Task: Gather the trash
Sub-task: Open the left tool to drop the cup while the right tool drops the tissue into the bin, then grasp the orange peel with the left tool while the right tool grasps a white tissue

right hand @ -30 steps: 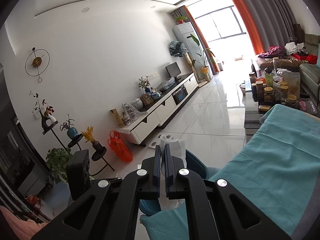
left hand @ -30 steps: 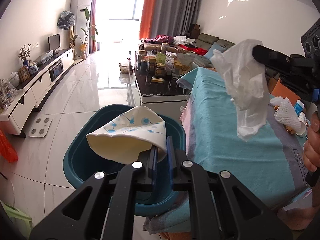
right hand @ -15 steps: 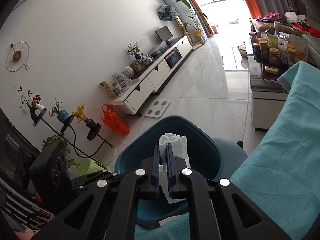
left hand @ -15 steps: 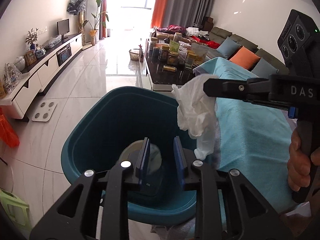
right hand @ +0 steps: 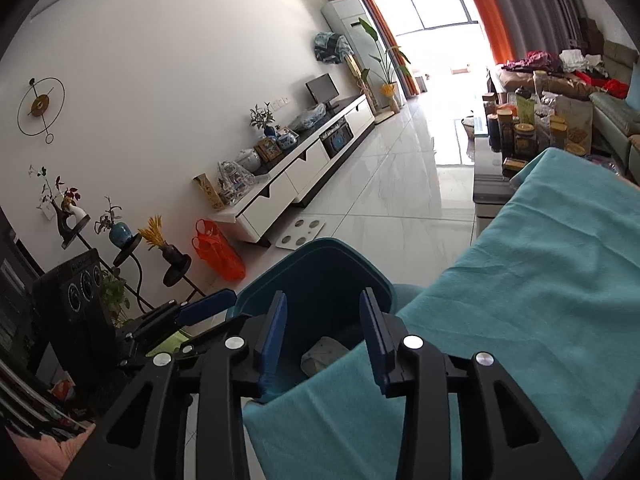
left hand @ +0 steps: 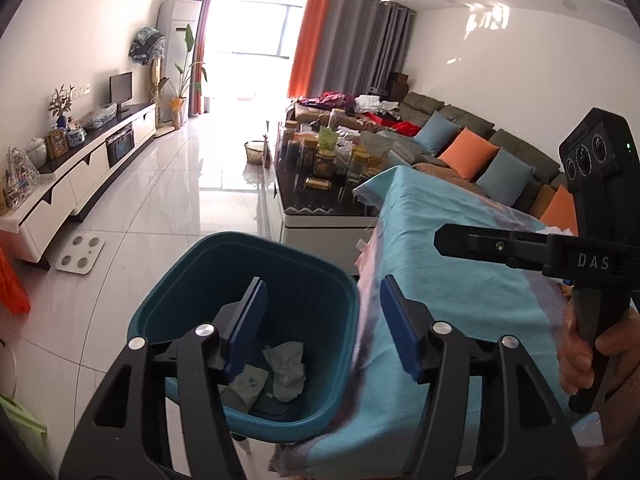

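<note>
A teal bin (left hand: 316, 276) stands on the floor against the table's end; it also shows in the right wrist view (right hand: 320, 264). A crumpled white tissue (left hand: 286, 368) and a folded patterned paper (left hand: 244, 390) lie at its bottom; the paper shows in the right wrist view (right hand: 324, 358). My left gripper (left hand: 322, 328) is open and empty above the bin's rim. My right gripper (right hand: 322, 330) is open and empty over the table edge beside the bin; it appears side-on in the left wrist view (left hand: 444, 238), where its opening cannot be judged.
The table wears a turquoise cloth (left hand: 460, 292). A glass coffee table (left hand: 320, 204) with jars stands beyond. A white scale (left hand: 80, 254) lies on the tiled floor, an orange bag (right hand: 218, 250) by the TV cabinet (left hand: 80, 178). A sofa (left hand: 480, 148) with cushions runs along the right.
The left gripper opened and the patterned paper fell into the bin. The right gripper came over the bin, opened, and the white tissue dropped in. Both grippers have drawn back.
</note>
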The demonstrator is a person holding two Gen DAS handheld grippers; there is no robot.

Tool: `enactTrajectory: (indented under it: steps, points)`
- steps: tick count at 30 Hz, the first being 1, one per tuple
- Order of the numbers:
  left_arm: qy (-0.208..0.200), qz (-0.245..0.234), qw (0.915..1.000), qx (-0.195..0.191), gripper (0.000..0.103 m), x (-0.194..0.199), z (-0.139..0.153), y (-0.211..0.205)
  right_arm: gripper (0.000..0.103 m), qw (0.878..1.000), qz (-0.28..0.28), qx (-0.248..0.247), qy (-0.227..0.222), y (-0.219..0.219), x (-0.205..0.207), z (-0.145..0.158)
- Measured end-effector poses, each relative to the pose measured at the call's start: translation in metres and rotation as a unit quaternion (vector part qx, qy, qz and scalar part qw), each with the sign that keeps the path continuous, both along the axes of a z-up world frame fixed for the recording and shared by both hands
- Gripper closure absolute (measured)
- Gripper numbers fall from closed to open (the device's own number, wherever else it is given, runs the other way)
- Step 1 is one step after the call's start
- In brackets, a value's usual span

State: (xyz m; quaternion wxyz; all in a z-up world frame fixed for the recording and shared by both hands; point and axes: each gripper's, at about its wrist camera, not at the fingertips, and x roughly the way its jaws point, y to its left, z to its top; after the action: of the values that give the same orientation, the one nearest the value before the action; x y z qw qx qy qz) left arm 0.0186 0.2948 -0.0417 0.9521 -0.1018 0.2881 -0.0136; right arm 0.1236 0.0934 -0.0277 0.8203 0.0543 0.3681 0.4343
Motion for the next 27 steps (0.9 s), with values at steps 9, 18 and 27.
enactTrajectory:
  steps: [9, 18, 27]
  points:
    - [-0.034, -0.155, 0.9871, -0.018, 0.032, -0.005, 0.025, -0.111, 0.058, 0.993, -0.096, 0.003, -0.063, -0.123, -0.048, 0.022]
    - [-0.006, -0.302, 0.9525, -0.036, 0.032, -0.002, 0.008, -0.243, 0.057, 0.964, -0.252, -0.039, -0.074, -0.247, -0.094, 0.018]
    - [0.024, -0.413, 0.9100, -0.027, 0.032, -0.029, -0.012, -0.329, 0.047, 0.936, -0.336, -0.098, -0.048, -0.321, -0.125, -0.015]
